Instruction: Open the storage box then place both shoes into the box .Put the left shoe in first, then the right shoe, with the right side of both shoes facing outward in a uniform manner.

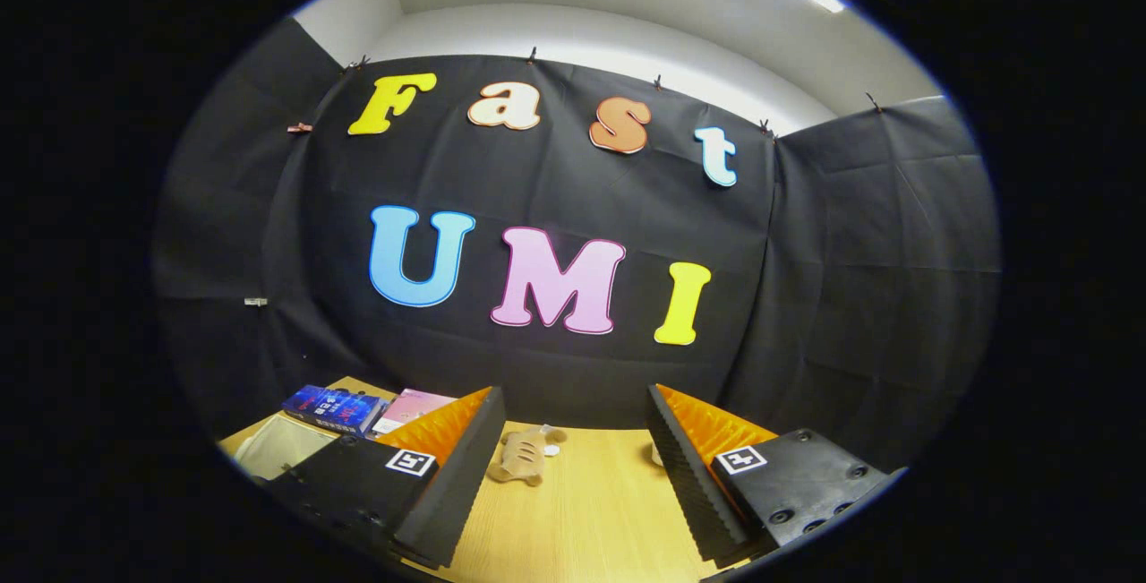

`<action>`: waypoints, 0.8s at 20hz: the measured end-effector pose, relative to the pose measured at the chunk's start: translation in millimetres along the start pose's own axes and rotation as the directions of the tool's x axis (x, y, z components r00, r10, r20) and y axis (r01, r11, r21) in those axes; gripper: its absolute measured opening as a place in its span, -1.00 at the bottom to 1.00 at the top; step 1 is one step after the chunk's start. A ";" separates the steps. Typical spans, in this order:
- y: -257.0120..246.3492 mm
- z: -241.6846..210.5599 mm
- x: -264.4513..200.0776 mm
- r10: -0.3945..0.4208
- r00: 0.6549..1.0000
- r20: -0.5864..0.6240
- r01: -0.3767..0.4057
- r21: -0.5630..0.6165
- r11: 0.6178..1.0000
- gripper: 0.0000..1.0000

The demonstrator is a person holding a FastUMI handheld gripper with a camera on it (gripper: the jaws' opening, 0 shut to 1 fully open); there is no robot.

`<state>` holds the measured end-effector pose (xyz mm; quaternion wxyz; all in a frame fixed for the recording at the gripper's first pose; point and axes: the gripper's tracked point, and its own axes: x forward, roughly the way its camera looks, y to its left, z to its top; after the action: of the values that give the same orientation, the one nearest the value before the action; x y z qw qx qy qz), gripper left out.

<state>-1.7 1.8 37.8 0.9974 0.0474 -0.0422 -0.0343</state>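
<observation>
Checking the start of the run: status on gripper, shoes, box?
Hand-held gripper open, nothing between its fingers. No shoe or storage box identifiable. Small plush toy on the wooden table just ahead; books beyond the left finger.

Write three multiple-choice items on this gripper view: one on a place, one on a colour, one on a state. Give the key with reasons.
1. Where does the plush toy lie?
A. on the wooden table, just ahead of the tongs, nearer the left finger
B. on the blue book
C. clamped between the fingers

2. What colour is the book beyond the left finger?
A. green
B. blue
C. white

3. How do the tongs stand?
A. shut on the toy
B. shut on nothing
C. open, holding nothing

Key: 1 A, the toy rests on bare wood close to the left finger. 2 B, its cover is blue, beside a pink one. 3 C, a wide gap of table shows between the fingers.
</observation>
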 end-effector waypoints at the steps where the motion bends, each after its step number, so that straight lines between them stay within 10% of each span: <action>1: 2.6 0.9 -0.5 0.005 1.000 -0.001 -0.005 -0.007 1.000 0.95; 16: 9.5 1.9 -5.5 0.000 1.000 -0.025 0.000 -0.001 1.000 0.95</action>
<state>-6.7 11.4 40.1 0.9978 0.0475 -0.0299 -0.0338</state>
